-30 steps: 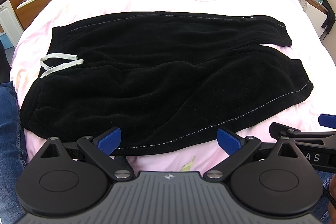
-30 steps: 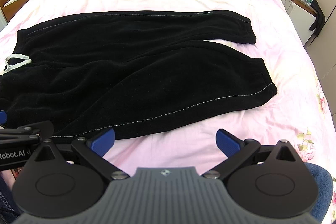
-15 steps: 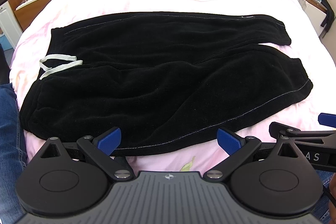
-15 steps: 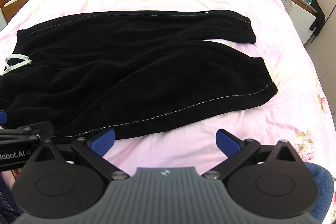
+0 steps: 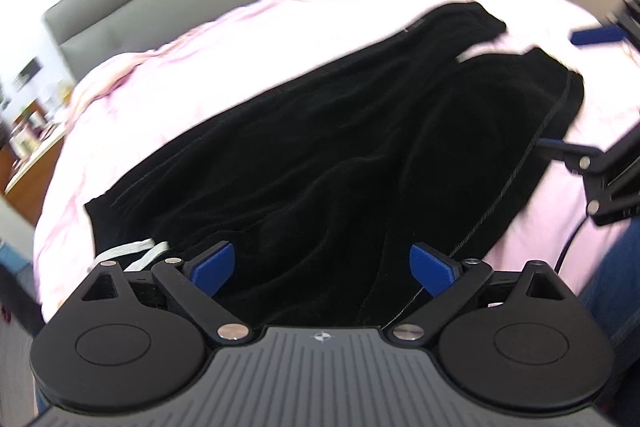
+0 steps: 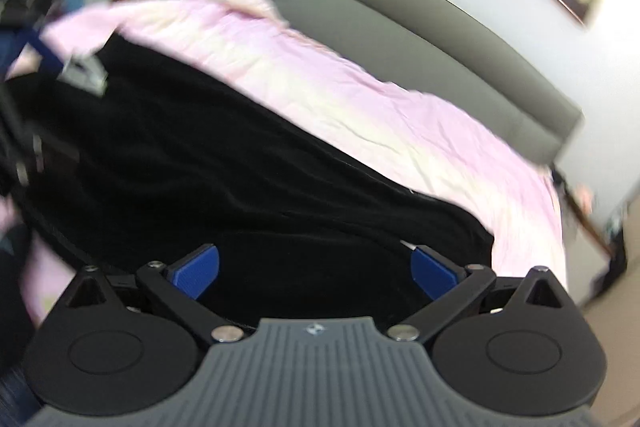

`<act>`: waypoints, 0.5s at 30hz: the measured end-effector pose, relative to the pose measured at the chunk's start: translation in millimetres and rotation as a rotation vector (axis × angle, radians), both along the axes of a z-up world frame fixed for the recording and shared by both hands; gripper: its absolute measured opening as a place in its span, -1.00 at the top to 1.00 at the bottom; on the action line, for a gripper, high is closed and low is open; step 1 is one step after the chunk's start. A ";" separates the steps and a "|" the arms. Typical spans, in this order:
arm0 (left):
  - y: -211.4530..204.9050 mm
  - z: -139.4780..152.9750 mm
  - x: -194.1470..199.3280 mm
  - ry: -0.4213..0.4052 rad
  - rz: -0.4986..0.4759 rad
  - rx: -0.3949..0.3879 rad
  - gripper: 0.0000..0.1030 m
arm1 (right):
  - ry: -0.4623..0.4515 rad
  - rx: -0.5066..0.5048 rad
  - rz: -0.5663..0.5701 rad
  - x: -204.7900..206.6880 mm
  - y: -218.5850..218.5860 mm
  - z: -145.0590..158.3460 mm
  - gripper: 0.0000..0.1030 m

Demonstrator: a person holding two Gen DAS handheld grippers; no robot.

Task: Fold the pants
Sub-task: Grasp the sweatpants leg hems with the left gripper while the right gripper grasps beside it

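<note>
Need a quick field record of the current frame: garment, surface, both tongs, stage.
garment: black pants, spread flat, unfolded
drawstring: white, at waistband, beside left tongs
surface: pink bedsheet
left tongs: open, over the waist end, fabric between the fingers, not clamped
right tongs: open, over the leg-cuff end, fabric between the fingers, not clamped
backdrop: grey headboard
image quality: motion blur in both views
stage: no fold made yet
</note>
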State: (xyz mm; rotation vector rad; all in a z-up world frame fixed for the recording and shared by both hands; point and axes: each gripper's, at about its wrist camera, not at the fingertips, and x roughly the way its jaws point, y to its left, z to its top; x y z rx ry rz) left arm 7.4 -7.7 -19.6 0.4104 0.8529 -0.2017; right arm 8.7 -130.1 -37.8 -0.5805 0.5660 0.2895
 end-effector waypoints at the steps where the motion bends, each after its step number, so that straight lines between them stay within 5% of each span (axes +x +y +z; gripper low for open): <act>1: -0.6 -7.1 0.3 0.004 -0.025 0.025 -1.00 | 0.006 -0.035 0.049 0.8 0.2 -7.8 -0.90; 4: -5.0 -35.5 -5.6 -0.018 -0.135 0.142 -1.00 | 0.025 -0.127 0.197 4.8 -0.1 -30.5 -0.81; 6: -9.8 -57.0 -6.8 0.006 -0.195 0.225 -1.00 | 0.052 -0.207 0.236 10.9 1.2 -47.4 -0.45; 8: -11.4 -70.9 -4.1 0.064 -0.237 0.229 -0.73 | 0.095 -0.266 0.284 18.1 -0.3 -63.5 -0.07; 11: -14.3 -84.3 -3.8 0.110 -0.305 0.208 -0.72 | 0.095 -0.344 0.380 19.7 0.8 -80.4 0.04; 15: -22.3 -100.7 -10.1 0.100 -0.386 0.299 -0.72 | 0.072 -0.454 0.555 13.8 0.0 -100.9 0.10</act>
